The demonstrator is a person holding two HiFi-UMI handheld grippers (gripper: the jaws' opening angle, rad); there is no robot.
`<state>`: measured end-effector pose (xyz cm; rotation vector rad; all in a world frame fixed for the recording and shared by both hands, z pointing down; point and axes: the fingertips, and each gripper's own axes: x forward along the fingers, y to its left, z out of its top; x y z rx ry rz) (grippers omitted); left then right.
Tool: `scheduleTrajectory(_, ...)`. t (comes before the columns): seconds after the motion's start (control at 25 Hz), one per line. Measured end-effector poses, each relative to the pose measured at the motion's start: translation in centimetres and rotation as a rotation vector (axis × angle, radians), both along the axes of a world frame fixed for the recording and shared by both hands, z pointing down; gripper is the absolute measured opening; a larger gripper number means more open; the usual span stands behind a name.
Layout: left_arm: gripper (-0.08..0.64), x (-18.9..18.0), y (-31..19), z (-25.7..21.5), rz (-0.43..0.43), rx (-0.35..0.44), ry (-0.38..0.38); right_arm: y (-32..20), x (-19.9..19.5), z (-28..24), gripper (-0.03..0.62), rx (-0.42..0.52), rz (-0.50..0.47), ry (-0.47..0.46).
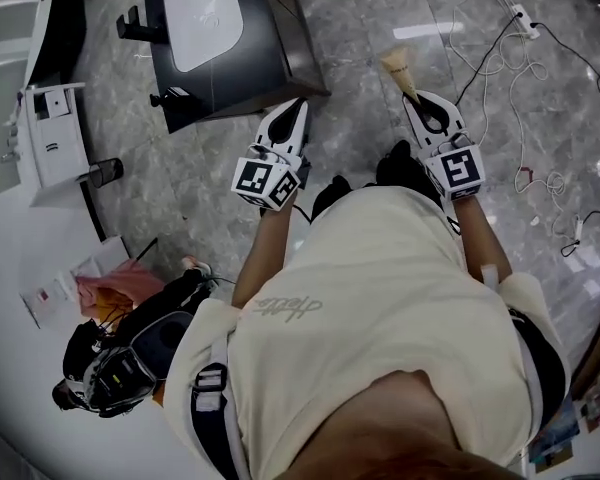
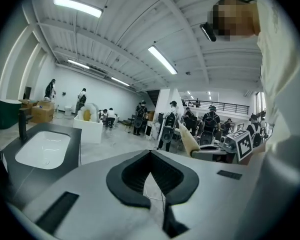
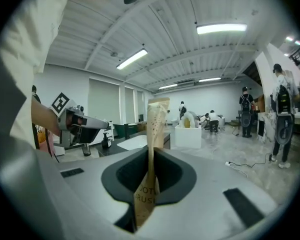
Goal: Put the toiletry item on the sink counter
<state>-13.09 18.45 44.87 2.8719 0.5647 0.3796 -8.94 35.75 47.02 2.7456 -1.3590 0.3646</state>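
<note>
We list one paper-sleeved toothbrush point(image 3: 153, 129), pinched between the closed jaws of our right gripper point(image 3: 151, 158), held off the right edge of the sink counter point(image 1: 265, 68); our left gripper point(image 2: 150, 156) closed, empty.

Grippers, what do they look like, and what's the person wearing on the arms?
The left gripper and right gripper match: pale grey wedge-shaped bodies, black padded lining round a teardrop-shaped jaw opening, and black rectangular insets on the upper face. Each carries a white cube with black square markers. The person wears a cream short-sleeved T-shirt; the forearms are uncovered.
</note>
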Motion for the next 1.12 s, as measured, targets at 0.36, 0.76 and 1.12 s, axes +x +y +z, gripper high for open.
scheduleTrajectory(0.36, 0.003, 5.4, 3.9, 0.8, -0.013, -0.045, -0.034, 2.6, 4.8, 3.2, 0.021, 0.025, -0.032, -0.097)
scheduleTrajectory(0.76, 0.003, 10.1, 0.1, 3.8, 0.016, -0.04, -0.055, -0.9, 8.7, 3.9, 0.021, 0.0, 0.004, -0.111)
scheduleTrajectory(1.12, 0.003, 20.2, -5.5, -0.8, 0.058, -0.083, 0.103, -5.5, 17.4, -2.0, 0.021, -0.071, 0.066, 0.012)
